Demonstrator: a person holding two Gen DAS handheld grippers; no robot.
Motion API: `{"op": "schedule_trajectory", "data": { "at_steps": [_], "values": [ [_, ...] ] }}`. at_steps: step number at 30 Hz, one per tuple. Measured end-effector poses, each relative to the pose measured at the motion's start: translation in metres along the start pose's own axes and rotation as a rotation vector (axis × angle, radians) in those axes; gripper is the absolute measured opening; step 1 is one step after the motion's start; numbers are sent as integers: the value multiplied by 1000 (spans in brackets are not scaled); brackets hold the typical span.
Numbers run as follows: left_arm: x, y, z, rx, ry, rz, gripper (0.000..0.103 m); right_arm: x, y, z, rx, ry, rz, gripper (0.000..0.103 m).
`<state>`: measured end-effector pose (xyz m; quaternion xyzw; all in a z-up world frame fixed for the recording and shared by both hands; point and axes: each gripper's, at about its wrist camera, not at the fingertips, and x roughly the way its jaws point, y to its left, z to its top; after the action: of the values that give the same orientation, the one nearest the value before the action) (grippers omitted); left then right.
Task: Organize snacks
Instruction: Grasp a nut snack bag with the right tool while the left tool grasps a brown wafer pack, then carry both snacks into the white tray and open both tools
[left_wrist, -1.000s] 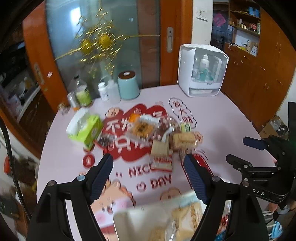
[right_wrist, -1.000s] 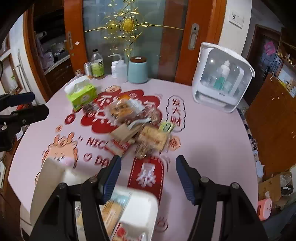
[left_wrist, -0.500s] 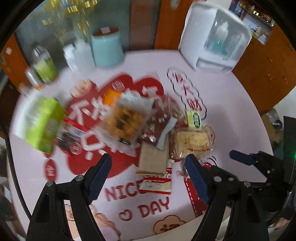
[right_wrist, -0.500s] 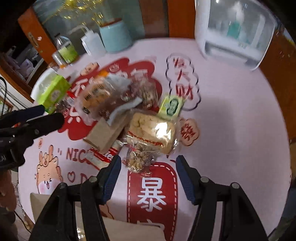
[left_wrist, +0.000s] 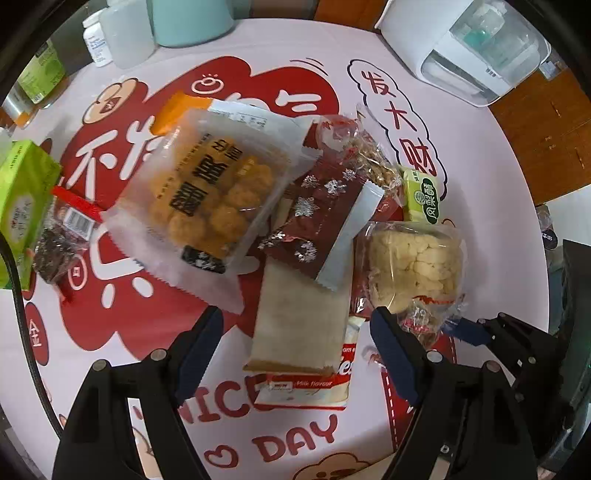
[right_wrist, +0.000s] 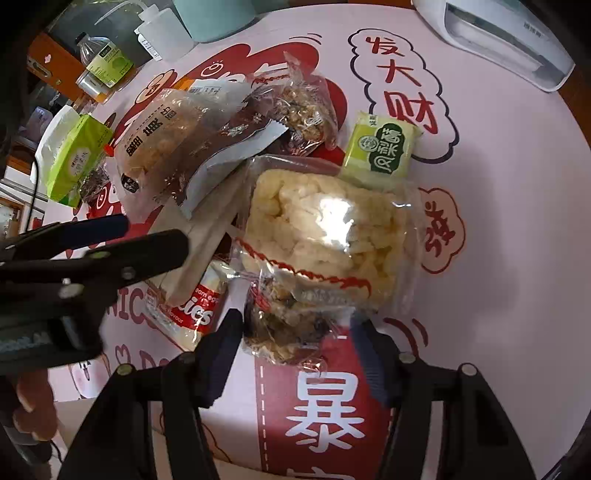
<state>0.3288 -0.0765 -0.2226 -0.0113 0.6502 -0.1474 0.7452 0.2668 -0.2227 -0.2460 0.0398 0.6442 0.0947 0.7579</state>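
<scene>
R gripper (right_wrist: 295, 332): jaws part-spread and closing, pointing steeply down. Between them sits a small clear nut-bar pack (right_wrist: 286, 334); pads do not seem to press it yet, so nothing is held.

L gripper (left_wrist: 295, 343): jaws spread wide, nothing pinched. A flat tan packet (left_wrist: 301, 317) lies in the gap between the tips, untouched.

Landmark for all places below: rice-cake bag (right_wrist: 321, 236), the big clear one mid-pile.
- Nut-bar pack: tucked under its near edge, partly covered.
- Tan packet: just beside it, L side, overlapped at the far end by a dark red wrapper (left_wrist: 321, 218).
- Milk biscuit pack (left_wrist: 306, 387): under the tan packet, nearer the L gripper.
- Green sachet (right_wrist: 380, 149): touching its far edge.
- Orange puff-ball bag (left_wrist: 210, 195): beyond the red wrapper, further L.
- Green tissue box (left_wrist: 20, 206): well apart, far L.
- White organiser box (left_wrist: 476, 48), teal canister (left_wrist: 188, 18), bottles: far side of the table (left_wrist: 480, 166).

Handling notes (judgement): R should bite the nut-bar body, not the crinkly seal, then draw it out low and toward the person so the rice-cake bag above isn't dragged. L should go lower before closing; the tan packet is flat, so take an edge. The two tools stand close together, so move one at a time.
</scene>
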Motion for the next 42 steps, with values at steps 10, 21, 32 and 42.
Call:
{"op": "schedule_trajectory", "data": {
  "at_steps": [10,21,32,42],
  "values": [
    [32,-6,10,-22,42,35,80,3,-1,3,20,-10,37,47],
    [2,-21,-9,52,-46,59,52,-17,-4,-5,39,-31,82,46],
    [-112,-31,-63,92,-219,3,52,-101,6,-38,5,-170,171,46],
    [-234,-39,-155,74,-424,19,52,-202,42,-96,-140,-333,191,46]
  ]
}}
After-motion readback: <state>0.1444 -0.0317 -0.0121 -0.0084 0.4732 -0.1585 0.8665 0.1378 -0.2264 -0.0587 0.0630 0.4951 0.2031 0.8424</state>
